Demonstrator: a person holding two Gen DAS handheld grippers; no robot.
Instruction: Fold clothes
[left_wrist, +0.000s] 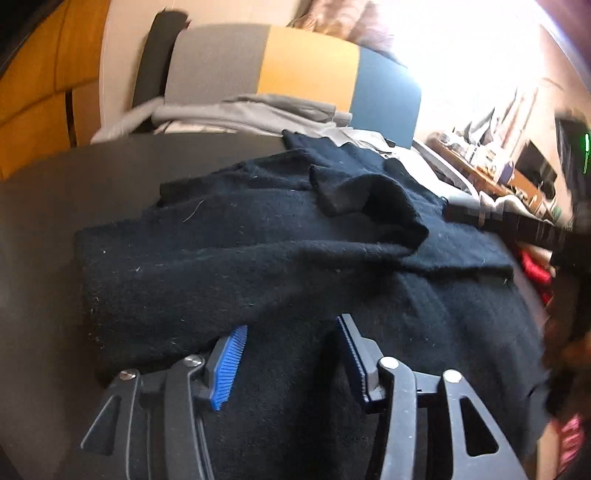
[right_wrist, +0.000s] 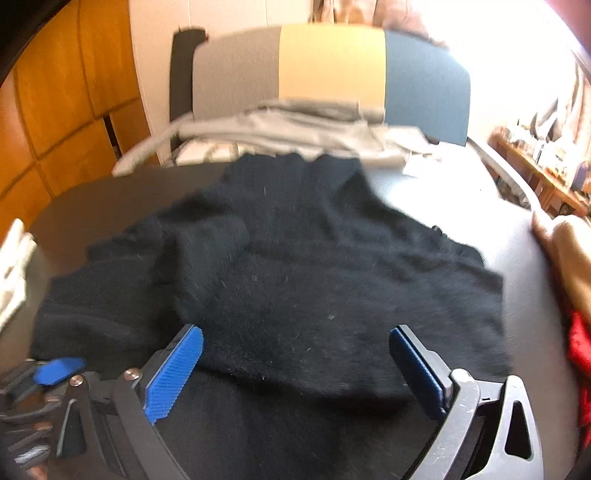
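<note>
No brand, label or writing can be read in either view; a green light on a dark device at the right edge of the left wrist view shows no legible sign.

The left gripper (left_wrist: 291, 326) points forward and a little downward over one black knit sweater (left_wrist: 258, 258), which lies spread on a dark round table (left_wrist: 48, 206). Its two blue-padded fingers (left_wrist: 227, 365) stand apart, moderately open, and nothing is between them; the left finger seems to touch or nearly touch the fabric edge, but this cannot be told surely. One sleeve (left_wrist: 369, 199) is folded across the body of the sweater.

The right gripper (right_wrist: 295, 332) is held low over the near part of the same sweater (right_wrist: 295, 266), with its fingers (right_wrist: 173, 373) wide open and holding nothing. In this blurred view the left gripper's blue pad (right_wrist: 59, 369) shows at the lower left.

Behind the table (right_wrist: 92, 206) stands one chair (left_wrist: 295, 70) with three colour bands: grey, yellow and blue. Grey clothes (left_wrist: 240, 114) are piled on its seat. At the right edge of the right wrist view lie one tan cloth (right_wrist: 569, 251) and one red cloth (right_wrist: 580, 343), and at the left edge something white (right_wrist: 14, 266).
</note>
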